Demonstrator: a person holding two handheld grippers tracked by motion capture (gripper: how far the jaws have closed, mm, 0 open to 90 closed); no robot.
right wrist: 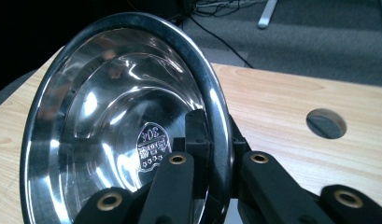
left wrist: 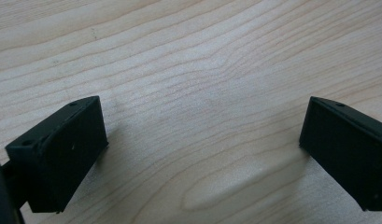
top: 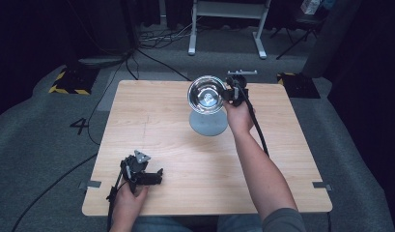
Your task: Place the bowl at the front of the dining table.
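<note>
A shiny steel bowl [top: 206, 94] hangs tilted above the far middle of the wooden table [top: 161, 125], its inside turned toward the high view. My right gripper [top: 230, 93] is shut on its right rim. In the right gripper view one jaw lies inside the bowl [right wrist: 109, 116] and the other outside, so my right gripper [right wrist: 216, 154] pinches the rim. My left gripper [top: 156, 176] rests low at the near left of the table. In its own view my left gripper [left wrist: 202, 144] stands open, with bare wood [left wrist: 202, 70] between the jaws.
A grey round patch [top: 208, 123] lies on the table just below the bowl; I cannot tell if it is a shadow or a mat. A small dark round spot [right wrist: 326, 123] marks the tabletop. Cables [top: 156, 36] and desk legs [top: 191, 29] stand on the floor beyond the far edge.
</note>
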